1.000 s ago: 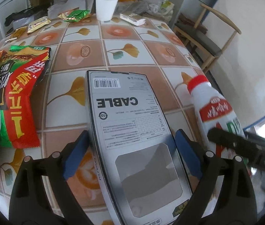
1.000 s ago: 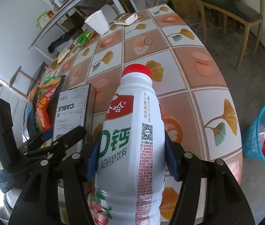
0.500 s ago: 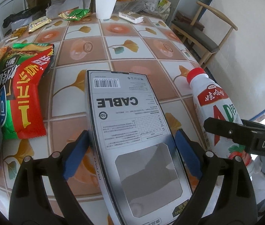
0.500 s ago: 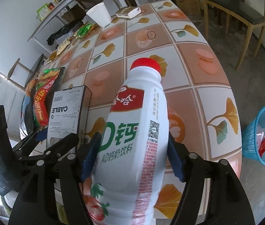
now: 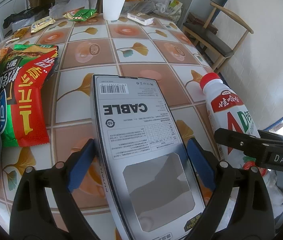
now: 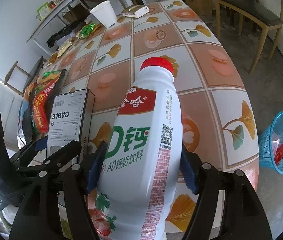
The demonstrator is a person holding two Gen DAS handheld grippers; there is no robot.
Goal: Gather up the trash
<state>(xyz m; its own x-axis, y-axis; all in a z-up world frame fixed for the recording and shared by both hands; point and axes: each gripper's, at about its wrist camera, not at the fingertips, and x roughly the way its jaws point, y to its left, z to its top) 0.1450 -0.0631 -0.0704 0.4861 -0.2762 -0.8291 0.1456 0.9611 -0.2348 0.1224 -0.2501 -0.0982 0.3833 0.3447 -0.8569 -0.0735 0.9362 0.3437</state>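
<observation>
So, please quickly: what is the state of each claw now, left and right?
Left claw: closed on the cable box.
Right claw: its pads are against the milk bottle, holding it; it has just been opening a little.

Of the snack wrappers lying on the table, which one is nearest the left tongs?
The big red-and-green snack bag, lying just left of the cable box. The green wrapper and yellow wrapper are at the table's far end by the paper cup.
</observation>
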